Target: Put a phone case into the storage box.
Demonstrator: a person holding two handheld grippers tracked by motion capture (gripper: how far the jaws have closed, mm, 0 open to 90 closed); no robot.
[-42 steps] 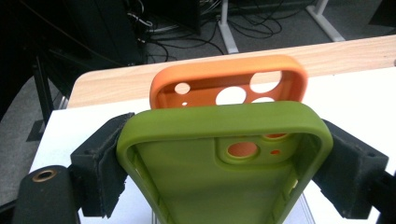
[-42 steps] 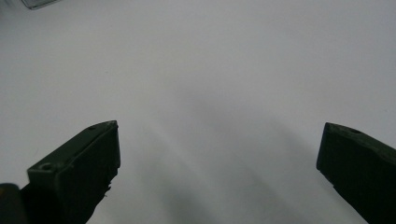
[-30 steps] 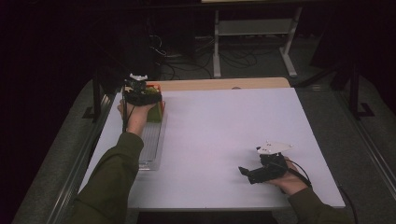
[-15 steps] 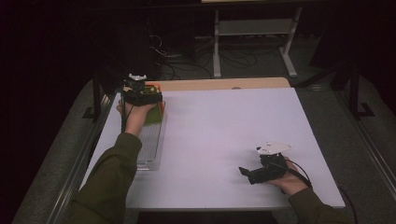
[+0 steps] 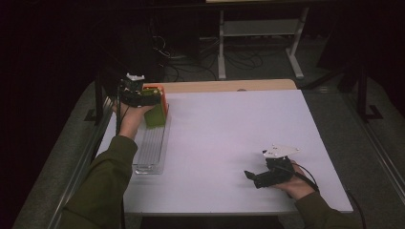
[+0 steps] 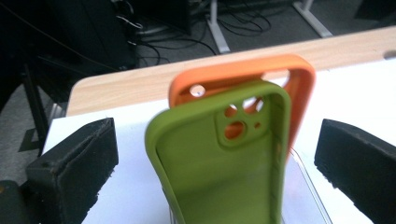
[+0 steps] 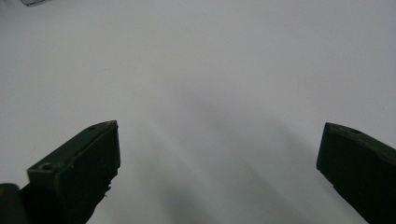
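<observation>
With the left gripper [image 6: 219, 154] spread wide, the green case [image 6: 219, 163] stands unheld in the rack [image 5: 150, 155];
it may tip against the orange case [image 6: 243, 77] if a jaw clips it; right gripper [image 7: 219, 158] wide, empty.

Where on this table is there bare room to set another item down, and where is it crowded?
The white table is bare between the clear slotted rack and the right hand-held gripper, and along its far edge. It is crowded at the far left: a green phone case and an orange phone case stand there between the left hand-held gripper's open jaws.
</observation>
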